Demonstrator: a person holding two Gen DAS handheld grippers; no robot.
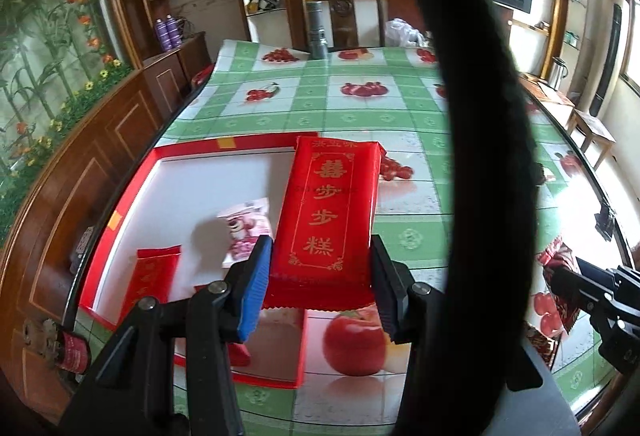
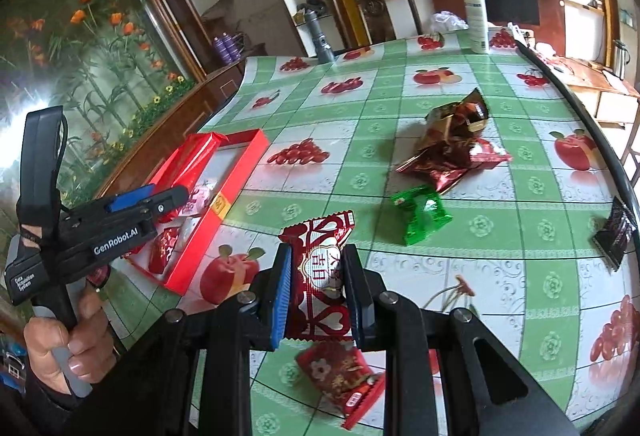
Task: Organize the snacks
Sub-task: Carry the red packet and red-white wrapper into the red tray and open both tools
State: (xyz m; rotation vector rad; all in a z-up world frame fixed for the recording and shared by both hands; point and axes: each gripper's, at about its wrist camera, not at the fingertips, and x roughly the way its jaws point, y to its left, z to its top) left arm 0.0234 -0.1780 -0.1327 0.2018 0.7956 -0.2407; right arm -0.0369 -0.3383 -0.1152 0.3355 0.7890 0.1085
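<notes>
We find the left tool (image 1: 320,276) pinching a long red packet (image 1: 330,208) above the red box (image 1: 160,172); the right tool (image 2: 318,296) pinches a red-white candy (image 2: 320,276). Risk, in our judgement: the packet overhangs the box's 3 o'clock wall and may tip out.

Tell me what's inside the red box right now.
In the red box, a pink bear-print packet and a small red packet lie on the white floor. The left tool and its long red packet cover the near right part.
</notes>
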